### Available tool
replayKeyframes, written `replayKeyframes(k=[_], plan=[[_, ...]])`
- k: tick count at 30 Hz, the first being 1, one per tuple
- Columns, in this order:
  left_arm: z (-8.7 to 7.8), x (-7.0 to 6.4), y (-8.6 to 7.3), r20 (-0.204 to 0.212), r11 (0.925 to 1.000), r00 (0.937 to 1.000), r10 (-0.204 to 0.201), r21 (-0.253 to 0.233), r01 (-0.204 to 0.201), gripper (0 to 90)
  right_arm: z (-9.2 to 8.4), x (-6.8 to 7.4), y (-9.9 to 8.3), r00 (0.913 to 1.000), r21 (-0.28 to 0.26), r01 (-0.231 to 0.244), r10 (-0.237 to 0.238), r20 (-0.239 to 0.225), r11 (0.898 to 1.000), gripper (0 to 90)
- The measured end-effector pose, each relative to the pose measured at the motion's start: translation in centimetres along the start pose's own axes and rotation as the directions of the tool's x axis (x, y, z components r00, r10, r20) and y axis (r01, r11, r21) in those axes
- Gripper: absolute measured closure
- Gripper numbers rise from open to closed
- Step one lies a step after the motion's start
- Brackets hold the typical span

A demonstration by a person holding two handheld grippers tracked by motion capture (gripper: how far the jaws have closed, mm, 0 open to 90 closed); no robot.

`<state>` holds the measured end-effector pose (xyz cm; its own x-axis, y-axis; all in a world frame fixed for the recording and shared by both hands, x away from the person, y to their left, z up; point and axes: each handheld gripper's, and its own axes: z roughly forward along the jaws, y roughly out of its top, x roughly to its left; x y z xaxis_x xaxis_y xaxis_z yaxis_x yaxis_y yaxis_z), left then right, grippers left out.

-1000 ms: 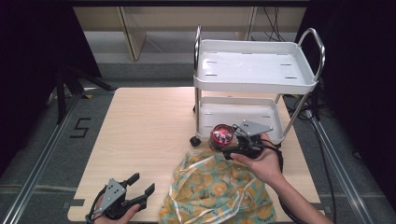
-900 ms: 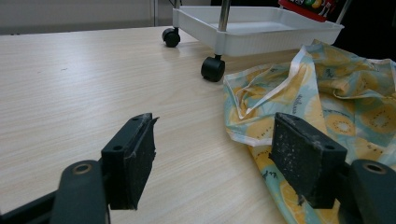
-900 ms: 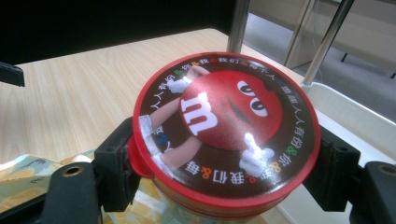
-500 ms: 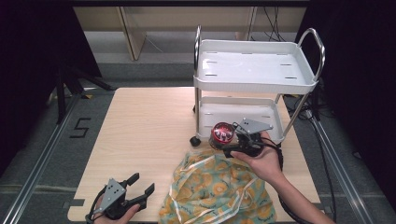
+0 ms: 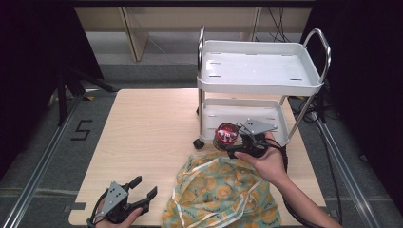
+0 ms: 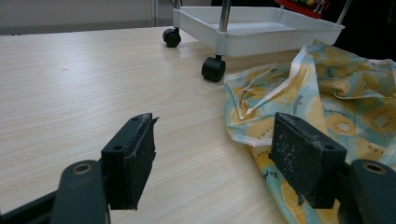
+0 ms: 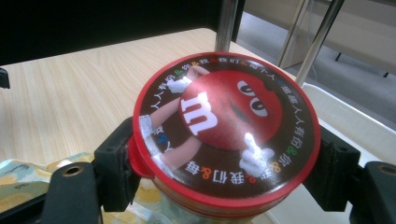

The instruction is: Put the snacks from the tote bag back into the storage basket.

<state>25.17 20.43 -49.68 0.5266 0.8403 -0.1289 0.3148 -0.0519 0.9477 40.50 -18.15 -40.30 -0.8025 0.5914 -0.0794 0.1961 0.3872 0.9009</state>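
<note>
My right gripper (image 5: 233, 145) is shut on a round candy jar (image 5: 225, 135) with a red lid; the lid (image 7: 224, 123) bears a red cartoon figure and sits squeezed between both jaws. The jar hangs just in front of the lower shelf (image 5: 247, 114) of a white two-shelf cart (image 5: 259, 71). A yellow and teal patterned cloth (image 5: 223, 194) lies crumpled on the table below it. My left gripper (image 5: 142, 190) rests open near the table's front left edge, left of the cloth (image 6: 327, 98), with nothing between its pads (image 6: 140, 154).
The cart stands on black casters (image 6: 213, 69) at the right rear of the light wooden table (image 5: 142, 133). A metal handle (image 5: 323, 47) rises at the cart's right end. Dark floor with rails surrounds the table.
My right gripper has carried the jar slightly forward and up toward the cart's lower shelf. The left gripper has stayed put.
</note>
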Motion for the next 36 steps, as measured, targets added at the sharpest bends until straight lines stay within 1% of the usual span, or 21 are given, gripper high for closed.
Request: replayKeyframes(k=[2,3,4,6,10,14,16,17,20,22,23,24,25,27,28,30,31,32,34,35,36], plan=[[-0.03,-0.01,0.01,-0.002,1.0,1.0,0.0,0.004,0.0,29.8,0.02,-0.1,0.01,1.0,0.0,0.004,-0.004,0.002,1.0,26.3],[-0.05,-0.01,0.02,-0.003,1.0,1.0,0.001,0.006,-0.001,29.8,-0.05,-0.09,0.02,1.0,0.007,-0.003,0.003,0.006,1.0,26.2],[-0.04,-0.01,0.02,-0.003,1.0,1.0,0.001,0.006,-0.001,29.8,-0.03,-0.13,0.03,1.0,0.006,0.001,-0.001,0.006,1.0,26.3],[-0.04,-0.01,0.02,-0.003,1.0,1.0,0.001,0.006,-0.001,29.8,0.05,-0.13,0.03,1.0,0.005,-0.005,0.005,0.004,1.0,26.3],[-0.05,-0.01,0.02,-0.004,1.0,1.0,0.001,0.007,-0.001,29.8,0.1,-0.32,0.1,1.0,0.007,0.006,-0.006,0.008,1.0,26.3],[-0.01,0.0,0.0,0.0,1.0,1.0,0.0,0.0,0.0,29.9,0.24,-0.28,0.04,0.9999,0.014,-0.012,0.012,0.0,1.0,26.3],[-0.02,0.0,0.0,-0.001,1.0,1.0,0.0,0.002,0.0,29.9,0.18,-0.43,0.03,0.9998,0.009,0.006,-0.006,0.019,1.0,26.2],[-0.01,0.0,0.0,0.0,1.0,1.0,-0.001,0.0,0.001,29.9,0.22,-0.42,-0.01,0.9999,0.012,-0.001,0.001,0.011,1.0,26.2],[-0.07,-0.01,0.03,-0.004,1.0,1.0,0.0,0.007,0.0,29.9,0.27,-0.48,-0.09,0.9999,0.012,0.0,-0.001,0.01,1.0,26.2],[-0.03,-0.01,0.02,-0.002,1.0,1.0,0.0,0.003,0.0,29.9,0.3,-0.48,-0.12,1.0,0.02,-0.009,0.009,-0.001,1.0,26.2],[-0.03,-0.01,0.02,-0.002,1.0,1.0,0.0,0.003,0.0,29.9,0.33,-0.44,-0.14,0.9998,0.017,-0.018,0.017,0.005,1.0,26.3],[0.0,0.0,0.0,0.001,1.0,1.0,0.0,-0.003,0.0,29.9,0.24,-0.62,-0.1,0.9997,0.014,0.004,-0.005,0.026,1.0,26.3],[0.0,0.0,0.0,0.001,1.0,1.0,0.0,-0.003,0.0,29.9,0.24,-0.62,-0.1,0.9997,0.014,0.004,-0.005,0.026,1.0,26.3],[-0.03,0.01,0.01,-0.001,1.0,1.0,0.0,0.001,0.0,29.9,0.44,-0.59,-0.09,0.9998,0.011,-0.011,0.011,0.016,1.0,26.3],[-0.06,0.03,0.02,0.0,1.0,1.0,0.001,0.002,-0.001,29.9,0.44,-0.59,-0.08,0.9997,0.009,-0.012,0.012,0.023,1.0,26.3],[-0.05,0.02,0.02,-0.002,1.0,1.0,0.0,0.002,0.0,29.9,0.55,-0.66,-0.04,0.9998,0.009,-0.009,0.009,0.017,1.0,26.3],[-0.06,0.04,0.03,-0.001,1.0,1.0,0.002,0.003,-0.002,29.9,0.47,-0.72,-0.01,0.9996,0.014,0.0,-0.001,0.028,1.0,26.3],[-0.08,0.08,0.06,-0.001,0.9999,1.0,0.009,0.008,-0.009,29.9,0.58,-0.69,-0.02,0.9998,0.015,-0.008,0.008,0.02,1.0,26.3],[-0.09,0.08,0.05,-0.001,0.9999,1.0,0.008,0.008,-0.008,29.9,0.65,-0.71,-0.01,0.9996,0.012,-0.006,0.005,0.027,1.0,26.3],[-0.08,0.08,0.05,-0.001,0.9999,1.0,0.008,0.008,-0.008,29.9,0.74,-0.59,-0.02,0.9996,0.025,-0.026,0.026,0.008,0.999,26.2],[-0.02,0.08,0.02,0.003,1.0,1.0,0.005,0.001,-0.005,29.9,0.82,-0.72,-0.02,0.9999,0.024,-0.015,0.015,0.004,1.0,26.3]])
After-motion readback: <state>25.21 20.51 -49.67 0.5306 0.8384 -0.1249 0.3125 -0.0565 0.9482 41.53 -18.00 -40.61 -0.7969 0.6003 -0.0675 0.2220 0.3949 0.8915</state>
